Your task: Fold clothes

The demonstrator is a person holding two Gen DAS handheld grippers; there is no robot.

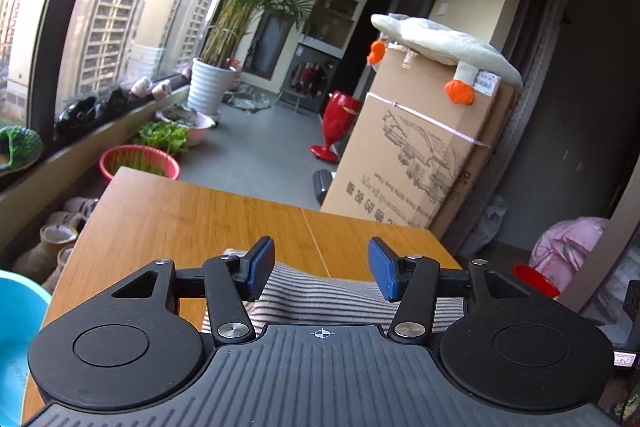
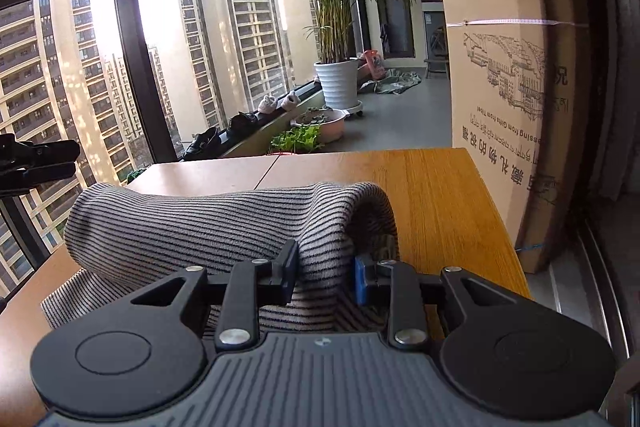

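A: What are the grippers doing?
B: Right gripper [image 2: 324, 277] pinches a raised fold of the striped garment [image 2: 208, 223]; left gripper [image 1: 321, 269] hangs spread wide above it.
A: And around them?
B: Wooden table [image 1: 192, 215] beneath; cardboard box [image 2: 508, 75] just beyond the edge.

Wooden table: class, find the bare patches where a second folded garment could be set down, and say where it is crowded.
Free: the far strip of the orange-brown wooden table beyond the grey striped knit garment, and the right side toward the tall cardboard box. Crowded: the near middle, where the right tongs grip the garment and the open left tongs hover.
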